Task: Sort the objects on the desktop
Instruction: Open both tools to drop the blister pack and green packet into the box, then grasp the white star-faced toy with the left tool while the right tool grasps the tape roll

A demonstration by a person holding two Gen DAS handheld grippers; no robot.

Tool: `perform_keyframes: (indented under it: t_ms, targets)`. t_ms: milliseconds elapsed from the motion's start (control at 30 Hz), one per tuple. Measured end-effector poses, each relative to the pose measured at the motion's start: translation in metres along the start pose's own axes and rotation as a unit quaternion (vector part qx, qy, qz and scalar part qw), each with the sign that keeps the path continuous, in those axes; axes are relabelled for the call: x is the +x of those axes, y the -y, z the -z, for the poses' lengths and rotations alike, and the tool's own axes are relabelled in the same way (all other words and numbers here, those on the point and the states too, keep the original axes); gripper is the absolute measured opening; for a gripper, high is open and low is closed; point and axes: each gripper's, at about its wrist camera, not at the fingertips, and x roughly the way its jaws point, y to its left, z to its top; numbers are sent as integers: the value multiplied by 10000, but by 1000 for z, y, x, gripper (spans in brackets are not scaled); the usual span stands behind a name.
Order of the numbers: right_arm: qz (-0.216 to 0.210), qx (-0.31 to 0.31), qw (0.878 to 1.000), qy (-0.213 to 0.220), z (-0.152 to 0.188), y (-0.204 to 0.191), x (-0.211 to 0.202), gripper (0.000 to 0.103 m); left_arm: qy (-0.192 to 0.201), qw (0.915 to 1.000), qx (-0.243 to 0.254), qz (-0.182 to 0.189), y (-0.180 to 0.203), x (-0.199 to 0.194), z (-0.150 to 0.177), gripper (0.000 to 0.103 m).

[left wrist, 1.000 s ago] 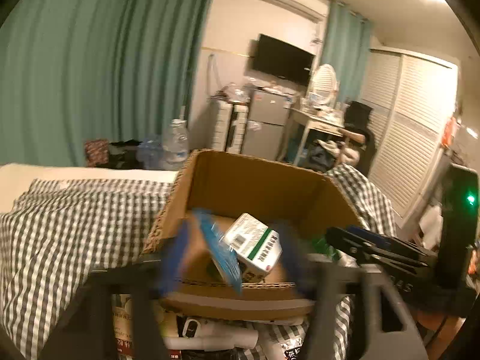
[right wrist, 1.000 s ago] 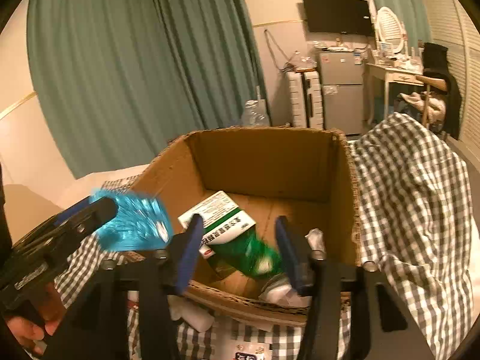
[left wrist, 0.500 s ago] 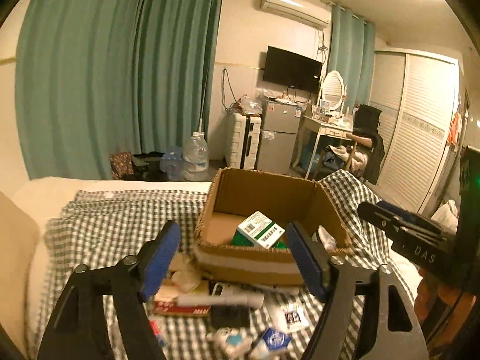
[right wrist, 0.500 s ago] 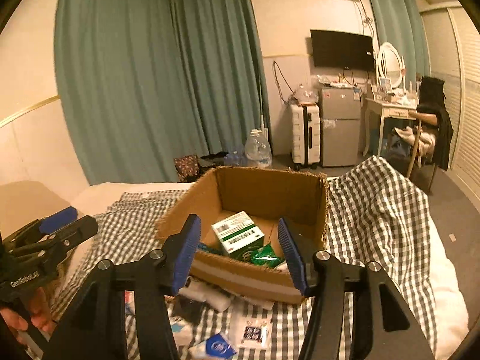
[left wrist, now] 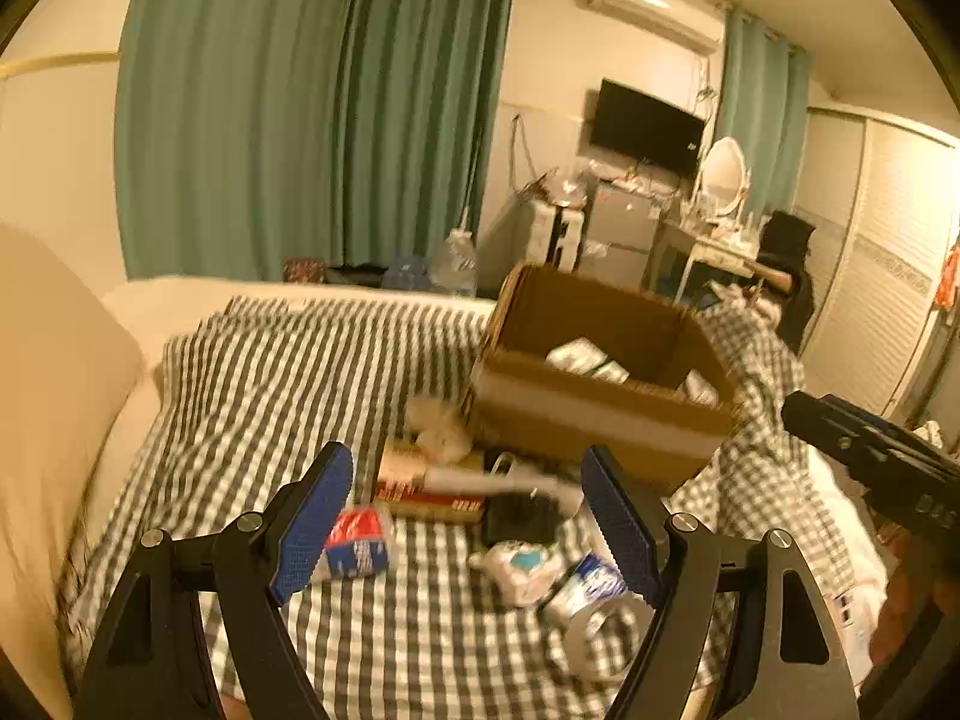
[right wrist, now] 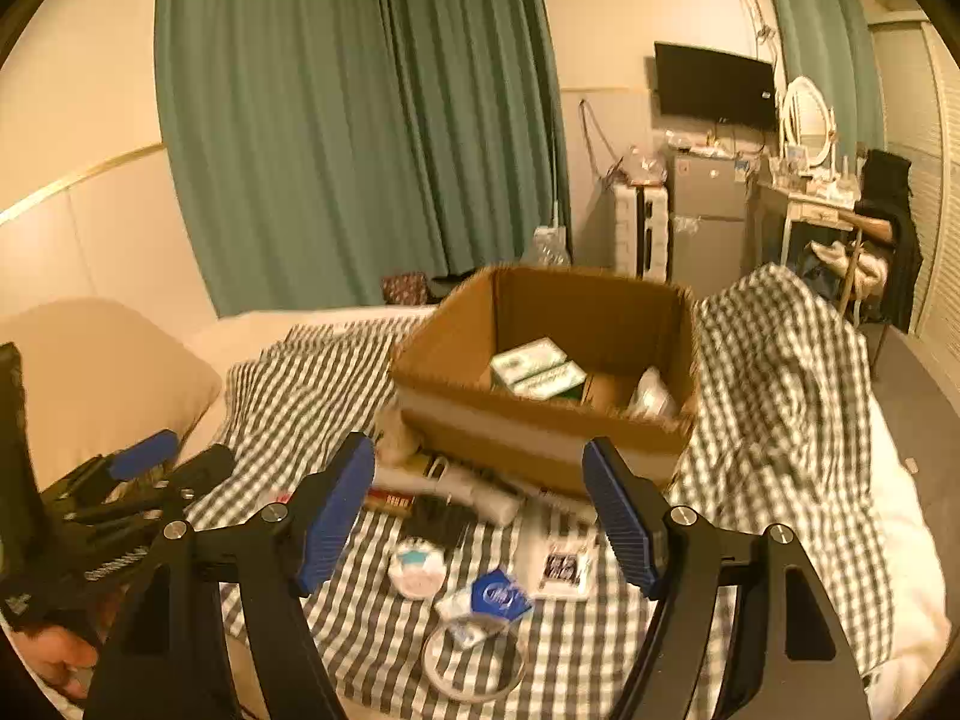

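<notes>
**Both grippers over the pile, nothing in either one**

The open brown cardboard box (right wrist: 543,396) sits on the grey-and-white checked bedspread (left wrist: 288,396), and inside it a white-and-green carton (right wrist: 536,369) lies beside a pale crumpled packet (right wrist: 651,396). Just in front of the box, the loose clutter spreads across the cloth: a white tube (right wrist: 456,489), a small black object (right wrist: 441,519), a round white-and-teal item (right wrist: 417,567), a blue-and-white sachet (right wrist: 495,597), a flat white card with a black print (right wrist: 561,564) and a clear plastic ring (right wrist: 474,660) nearest the camera. From the left view a red, white and blue packet (left wrist: 357,546) lies next to a flat red-and-cream box (left wrist: 420,483).

The right gripper (right wrist: 477,516) hangs above that clutter, its blue pads well apart; the jaws have just been opening and nothing is between them. The left gripper (left wrist: 468,519) hovers over the same pile, fingers spread wide too, empty after opening further. A hand (right wrist: 51,654) grips its handle at the lower left of the right view.

Beyond, a cream pillow (right wrist: 102,372) rests at the left, teal curtains (right wrist: 360,120) behind.
</notes>
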Motion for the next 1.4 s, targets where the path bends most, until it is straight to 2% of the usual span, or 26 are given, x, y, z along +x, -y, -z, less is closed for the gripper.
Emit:
perform_keyframes:
  t_ms: [233,500,567,633,700,900,1167,1200,1267,1400]
  targets:
    - [-87,174,9979,-624,56,1,42,72,-317,9993,-153,-122,-16,31,49,81]
    - [-39,164,9901,-1390,108,6,87,73,-827,9964,-152,-73,-18,70,98,81]
    - [24,126,9875,-1574,120,6,96,79,-944,9954,-106,-121,-19,78,107,81]
    - [110,76,9862,-1652,128,6,101,91,-1012,9947,-84,-182,-23,85,112,81]
    - [117,51,9838,-1790,134,5,106,96,-1051,9942,-127,-199,-26,89,115,81]
    - [224,-92,9778,-2082,144,-2,121,101,-1137,9931,-212,-187,-31,96,119,81]
    - [377,-42,9710,-2361,152,4,136,101,-1160,9932,-89,-109,-24,98,122,81]
    - [373,-32,9719,-2324,151,5,135,99,-1171,9930,-80,-102,-24,99,122,81]
    - [349,-82,9741,-2231,148,4,130,83,-1194,9928,-64,-104,-22,100,123,81]
    - [275,-146,9734,-2271,147,1,128,82,-1226,9924,-32,-82,-19,102,126,81]
